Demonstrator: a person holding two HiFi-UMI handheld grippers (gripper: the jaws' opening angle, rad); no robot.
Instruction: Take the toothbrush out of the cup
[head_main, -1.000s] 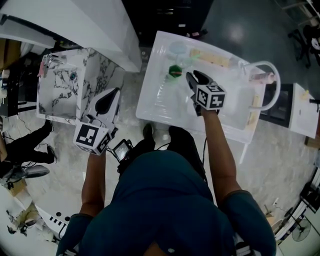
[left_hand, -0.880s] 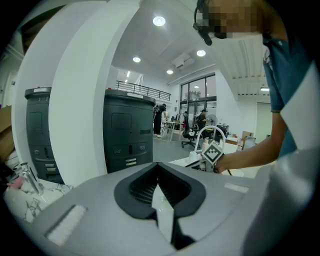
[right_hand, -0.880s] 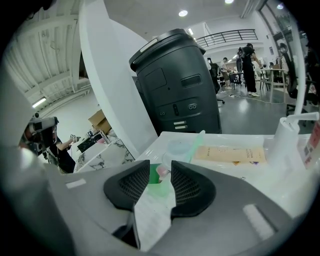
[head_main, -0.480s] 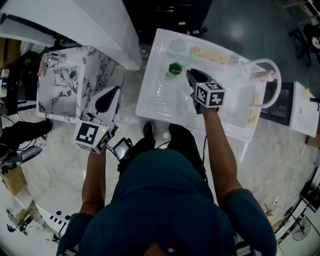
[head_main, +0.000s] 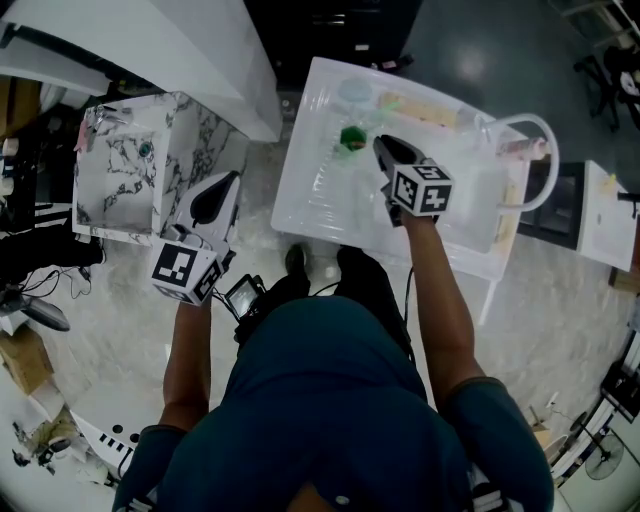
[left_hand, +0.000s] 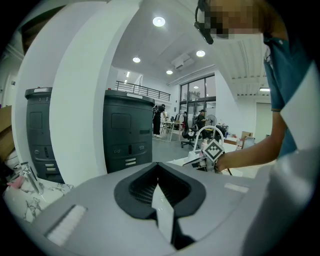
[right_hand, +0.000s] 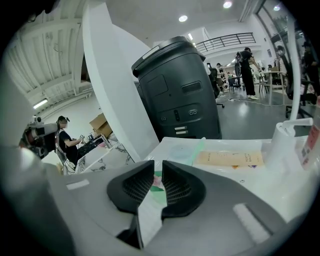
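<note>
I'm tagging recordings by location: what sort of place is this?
Probably an open-plan lab or office with mock bathroom stations: a white washbasin with a curved tap, a marble-patterned sink unit, and desks with office chairs behind.

The right gripper (right_hand: 158, 165), fingers (right_hand: 137, 187) just closing, brackets the toothbrush (right_hand: 157, 180) in the cup (right_hand: 156, 189).

Cam layout: one head, one per gripper.
Head cam looks steeply down past the person's torso, mid-range, onto the white counter (head_main: 320, 200), left gripper (head_main: 230, 186) and right gripper (head_main: 381, 149). Right gripper cam sits low and close over that counter, facing across it. Left gripper cam faces level into the room, beside the counter. Arched faucet (head_main: 528, 120) shows in all three.
</note>
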